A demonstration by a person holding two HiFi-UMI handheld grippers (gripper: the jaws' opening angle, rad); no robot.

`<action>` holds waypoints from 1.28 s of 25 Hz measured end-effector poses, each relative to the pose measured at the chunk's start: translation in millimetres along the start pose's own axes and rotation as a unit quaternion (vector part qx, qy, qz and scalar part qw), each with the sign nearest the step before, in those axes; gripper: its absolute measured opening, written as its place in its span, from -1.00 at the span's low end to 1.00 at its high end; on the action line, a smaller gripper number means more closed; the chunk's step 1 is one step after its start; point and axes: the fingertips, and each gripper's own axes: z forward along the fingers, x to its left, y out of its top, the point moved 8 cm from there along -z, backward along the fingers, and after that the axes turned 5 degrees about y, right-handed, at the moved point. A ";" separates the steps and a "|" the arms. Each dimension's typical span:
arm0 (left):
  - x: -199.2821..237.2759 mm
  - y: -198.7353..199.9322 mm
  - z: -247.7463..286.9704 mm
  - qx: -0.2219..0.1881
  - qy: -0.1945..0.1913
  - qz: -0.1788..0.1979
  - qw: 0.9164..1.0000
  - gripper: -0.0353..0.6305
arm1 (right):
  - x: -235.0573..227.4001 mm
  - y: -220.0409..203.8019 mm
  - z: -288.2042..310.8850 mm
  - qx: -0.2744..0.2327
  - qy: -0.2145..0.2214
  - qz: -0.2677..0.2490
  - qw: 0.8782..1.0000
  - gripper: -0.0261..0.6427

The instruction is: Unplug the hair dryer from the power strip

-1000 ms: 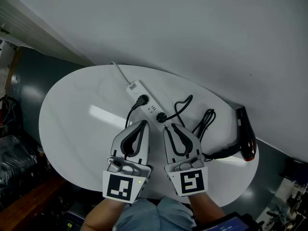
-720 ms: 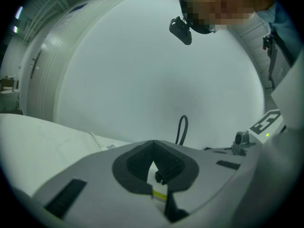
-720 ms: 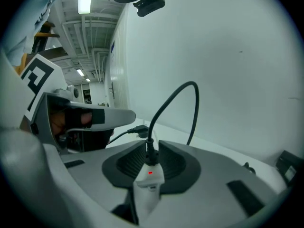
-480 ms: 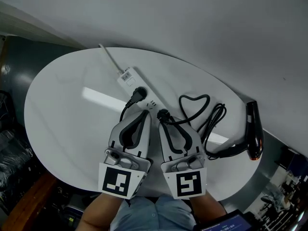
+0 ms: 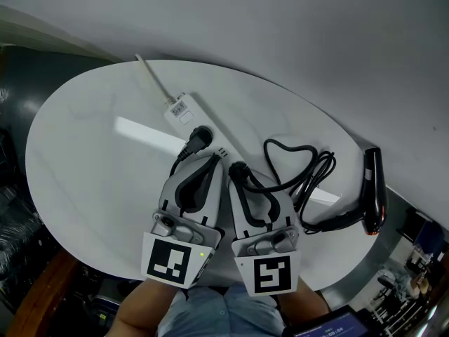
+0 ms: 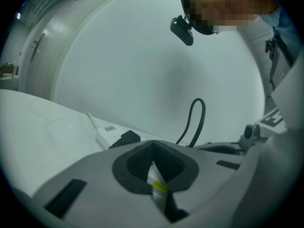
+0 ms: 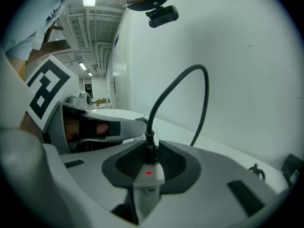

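Note:
A white power strip (image 5: 179, 109) lies slantwise on the oval white table (image 5: 84, 160). Two black plugs sit in it. The nearer plug (image 5: 238, 168) carries the cord that loops (image 5: 302, 161) to the black hair dryer (image 5: 373, 188) at the table's right edge. My right gripper (image 5: 237, 175) straddles this plug (image 7: 150, 151), open, with its pads close on either side. Just below it is the strip's end with a red light (image 7: 148, 173). My left gripper (image 5: 213, 160) has its tips together over the strip (image 6: 159, 186), near the farther plug (image 6: 124, 138).
The farther plug (image 5: 200, 137) has a black cord running back under my left gripper. The strip's white lead (image 5: 151, 76) leaves over the table's far left edge. A pale wall stands behind the table. Dark clutter lies on the floor at left.
Both grippers have come down and forward to the strip. The right gripper's tips, just short of the nearer plug before, now stand on either side of it.

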 end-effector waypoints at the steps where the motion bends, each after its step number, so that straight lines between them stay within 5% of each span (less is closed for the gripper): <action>1: 0.7 -0.7 0.7 0.000 -0.002 0.005 1.000 -0.90 | 0.1 -0.5 -0.4 0.004 -0.001 -0.002 1.000 -0.67; 6: -0.7 -0.5 3.3 0.005 0.000 -0.012 1.000 -0.90 | 1.2 -2.2 -1.0 0.018 -0.004 -0.012 1.000 -0.69; 20: 5.5 1.5 9.0 0.004 -0.007 0.031 0.999 -0.90 | 6.1 1.9 -6.0 0.027 -0.001 -0.012 1.000 -0.78; 32: 1.0 3.6 4.7 -0.001 -0.007 0.044 0.999 -0.90 | -3.5 21.5 -29.8 -0.019 -0.006 -0.017 1.000 -0.78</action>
